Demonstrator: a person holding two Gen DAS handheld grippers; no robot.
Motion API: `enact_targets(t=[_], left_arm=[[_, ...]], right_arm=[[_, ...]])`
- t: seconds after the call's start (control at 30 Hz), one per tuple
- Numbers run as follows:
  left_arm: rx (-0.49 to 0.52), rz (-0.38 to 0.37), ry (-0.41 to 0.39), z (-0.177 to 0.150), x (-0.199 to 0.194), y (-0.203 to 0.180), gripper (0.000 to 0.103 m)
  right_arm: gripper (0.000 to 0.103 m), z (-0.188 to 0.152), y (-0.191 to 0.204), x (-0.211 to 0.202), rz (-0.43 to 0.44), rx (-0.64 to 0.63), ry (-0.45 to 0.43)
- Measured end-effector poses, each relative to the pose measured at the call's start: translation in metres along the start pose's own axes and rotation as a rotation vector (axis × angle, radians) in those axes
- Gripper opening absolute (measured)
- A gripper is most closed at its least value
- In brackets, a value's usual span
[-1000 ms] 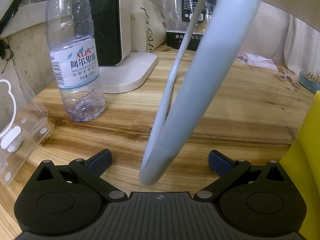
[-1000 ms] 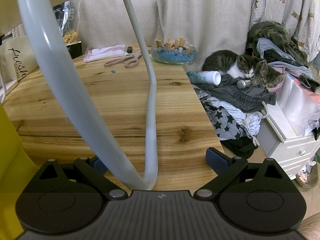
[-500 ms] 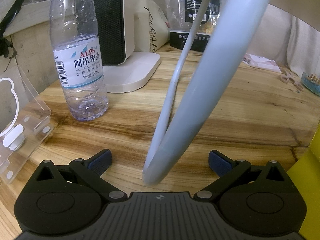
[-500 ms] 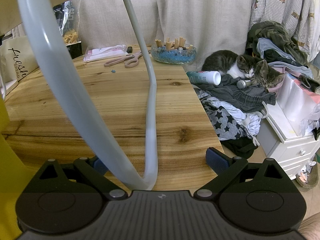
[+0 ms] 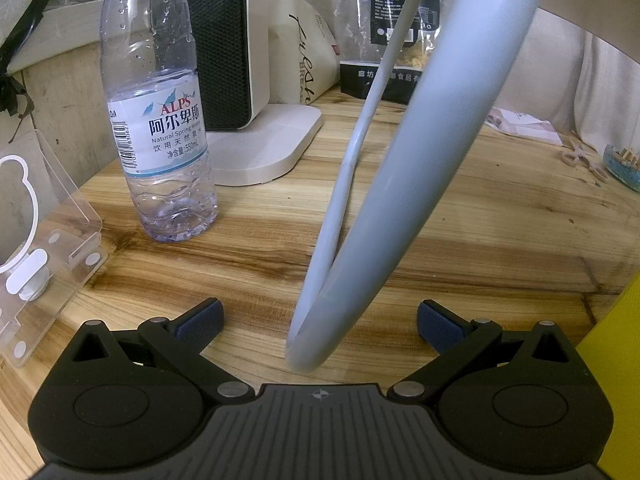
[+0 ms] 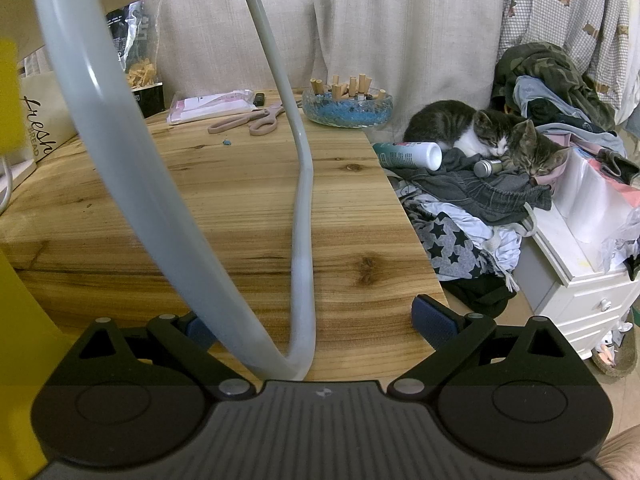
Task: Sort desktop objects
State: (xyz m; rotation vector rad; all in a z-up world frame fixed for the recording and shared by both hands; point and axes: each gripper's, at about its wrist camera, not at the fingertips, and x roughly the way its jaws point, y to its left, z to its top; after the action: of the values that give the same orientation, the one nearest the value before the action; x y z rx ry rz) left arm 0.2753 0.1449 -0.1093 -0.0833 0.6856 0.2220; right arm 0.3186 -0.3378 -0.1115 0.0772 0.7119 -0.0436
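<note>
A wooden table point(image 5: 460, 240) with a strong grain fills both views, backed by a pale curtain point(image 6: 400, 32), and a heap of clothes point(image 6: 480, 200) with two kittens point(image 6: 500, 140) lies off its right edge. In the left wrist view a nearly empty water bottle point(image 5: 160, 120) stands upright near the table's left side, just in front of a cream appliance with a black grille point(image 5: 240, 80). A clear acrylic stand point(image 5: 44, 248) sits to the left of the bottle. A paper bread bag point(image 5: 308, 60) and a black snack packet point(image 5: 384, 52) stand further back.

Toward the far right of the table lie pink scissors point(image 6: 252, 120), a flat plastic pouch point(image 6: 212, 104) and a glass ashtray point(image 6: 348, 108) with blue filling and cigarette butts. A grey-white cable point(image 5: 400, 160) loops down through the middle of each view, close to the lens.

The left gripper point(image 5: 320, 320) hovers low over the near table edge with its blue-padded fingers point(image 5: 200, 320) spread wide, nothing between them but the cable loop. The right gripper point(image 6: 312, 320) is likewise spread wide and holds nothing, over the table's near right corner. A yellow shape point(image 6: 16, 320) shows at the left edge of the right wrist view
</note>
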Motion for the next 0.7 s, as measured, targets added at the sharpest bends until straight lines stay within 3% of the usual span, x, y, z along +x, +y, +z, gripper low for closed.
enact_targets(t=[0.7], left_arm=[[0.001,0.000,0.000,-0.0008,-0.0009,-0.0021,0.103]], right_arm=[[0.103,0.0000,-0.0006,0.0002,0.001,0.000,0.000]])
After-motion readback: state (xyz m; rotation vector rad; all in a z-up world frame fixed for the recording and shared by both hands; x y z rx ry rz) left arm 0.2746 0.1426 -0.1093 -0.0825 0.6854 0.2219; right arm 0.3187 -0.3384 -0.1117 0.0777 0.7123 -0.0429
